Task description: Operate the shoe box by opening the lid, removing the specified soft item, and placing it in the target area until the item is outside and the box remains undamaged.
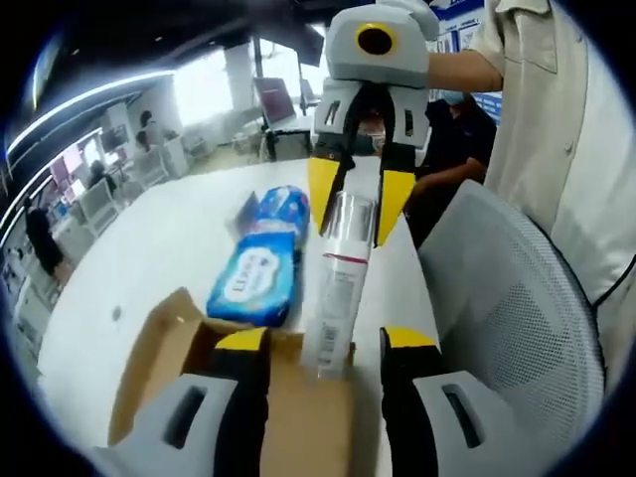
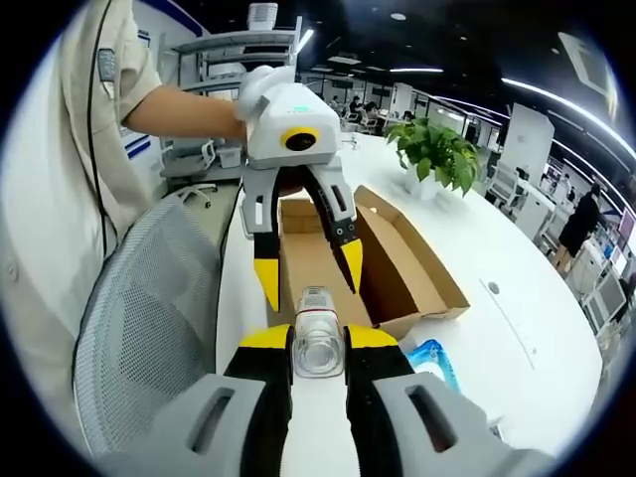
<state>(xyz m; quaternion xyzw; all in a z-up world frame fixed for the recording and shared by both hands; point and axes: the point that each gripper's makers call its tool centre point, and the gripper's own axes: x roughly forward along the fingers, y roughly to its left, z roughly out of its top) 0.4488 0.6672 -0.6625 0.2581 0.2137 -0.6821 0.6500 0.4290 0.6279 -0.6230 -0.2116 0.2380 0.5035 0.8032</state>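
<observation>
Evidently lifting it clear, the right gripper (image 2: pixel 318 343) is clamping a clear plastic bottle (image 1: pixel 338 288) mid-frame above the open shoe box (image 2: pixel 397 263), while the left gripper (image 1: pixel 323 348) is hovering with jaws spread, holding nothing, beside the blue wipes pack (image 1: pixel 260 260).

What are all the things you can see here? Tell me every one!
Cardboard box: one, brown, open on the white table, between the two grippers.
Clear bottle: one, see-through with a white label, held over the box's edge.
Blue packs: two, blue and white, lying on the table beside the box.
Table: one, white, under everything.
Mesh chair: one, grey, beside the table.
Potted plant: one, green, at the table's far end.
People: several, far off in the office.
Right gripper: yellow-tipped, shut on the clear bottle.
Left gripper: yellow-tipped, open, over the box.
Person's arm: one, in a beige shirt.
</observation>
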